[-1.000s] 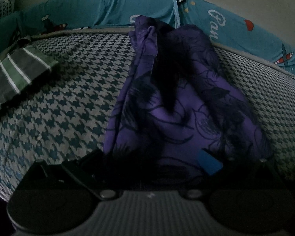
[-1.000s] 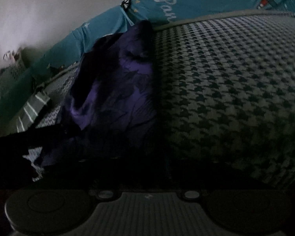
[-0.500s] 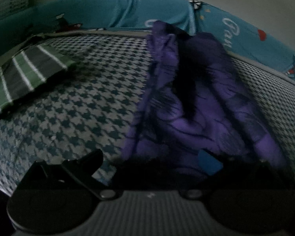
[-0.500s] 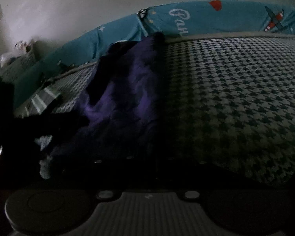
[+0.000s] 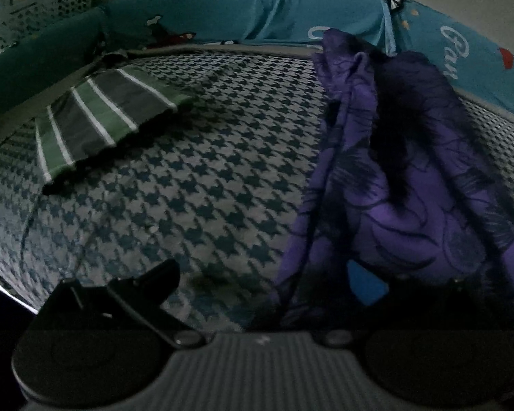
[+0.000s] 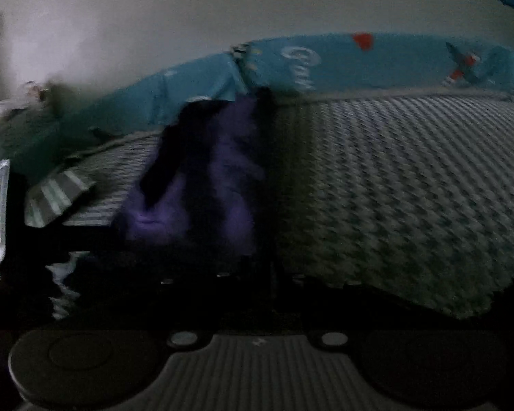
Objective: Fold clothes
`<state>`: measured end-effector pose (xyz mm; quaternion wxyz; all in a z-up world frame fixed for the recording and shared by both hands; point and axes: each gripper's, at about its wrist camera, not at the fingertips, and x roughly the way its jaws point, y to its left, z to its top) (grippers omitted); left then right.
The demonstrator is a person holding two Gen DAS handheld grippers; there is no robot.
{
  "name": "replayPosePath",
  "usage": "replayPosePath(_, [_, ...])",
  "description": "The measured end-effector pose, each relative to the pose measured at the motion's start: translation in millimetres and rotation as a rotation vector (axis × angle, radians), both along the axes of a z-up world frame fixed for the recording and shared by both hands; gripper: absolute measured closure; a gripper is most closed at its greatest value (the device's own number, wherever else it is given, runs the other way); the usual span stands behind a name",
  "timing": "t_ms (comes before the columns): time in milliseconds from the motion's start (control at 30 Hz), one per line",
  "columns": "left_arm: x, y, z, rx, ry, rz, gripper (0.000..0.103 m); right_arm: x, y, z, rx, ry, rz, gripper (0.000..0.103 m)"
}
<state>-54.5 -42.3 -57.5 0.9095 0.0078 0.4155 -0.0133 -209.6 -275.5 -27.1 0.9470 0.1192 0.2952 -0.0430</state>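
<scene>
I have the purple garment (image 5: 404,185) stretched long across the houndstooth bed cover (image 5: 195,178), its far end near the teal bumper (image 5: 257,10), so it can be folded lengthwise. My left gripper (image 5: 264,284) stands apart, the cloth only against its right finger. My right gripper (image 6: 250,274) has just closed together at the dark near hem; whether it holds cloth, I cannot tell

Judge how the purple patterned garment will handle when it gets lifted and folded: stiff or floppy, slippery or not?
The purple patterned garment looks thin and floppy: it bunches into long soft folds over the houndstooth bed cover. It will probably sag between grip points. Its faint sheen suggests a smooth cloth that may slide; the dim views leave that uncertain.
</scene>
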Motion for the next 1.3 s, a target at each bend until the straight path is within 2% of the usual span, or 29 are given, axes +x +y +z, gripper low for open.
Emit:
replayPosePath(233, [0.6, 8.9, -0.5, -0.003, 0.0, 0.025, 0.0, 39.5, 38.4, -9.0, -0.01, 0.005, 0.181, 0.09])
replayPosePath(300, [0.5, 8.5, 1.3, -0.006, -0.004, 0.023, 0.0, 50.4, 49.0, -13.6, -0.01, 0.012, 0.226, 0.087])
replayPosePath(500, [0.8, 10.8, 16.1, -0.121, -0.054, -0.011, 0.0, 69.3, 70.3, -38.9, 0.002, 0.094, 0.308, 0.083])
replayPosePath(567, [5.4, 5.8, 20.7, -0.128, -0.067, -0.037, 0.0, 67.2, 74.4, -40.1, -0.007, 0.097, 0.331, 0.081])
replayPosePath(633, [12.3, -1.3, 24.6, -0.128, -0.077, -0.056, 0.0, 66.1, 73.1, -38.7, 0.026, 0.109, 0.355, 0.081])
replayPosePath(800, [34.9, -19.0, 32.5, -0.122, -0.116, -0.094, 0.0, 66.2, 71.4, -42.0, 0.062, 0.123, 0.359, 0.08])
replayPosePath(967, [63.4, -33.7, 33.1, -0.105, -0.121, -0.112, 0.0, 67.1, 70.3, -42.1, 0.086, 0.123, 0.356, 0.077])
replayPosePath(1300, [112.7, -48.4, 34.3, -0.1, -0.136, -0.123, 0.0, 67.0, 70.7, -42.4, 0.106, 0.119, 0.377, 0.061])
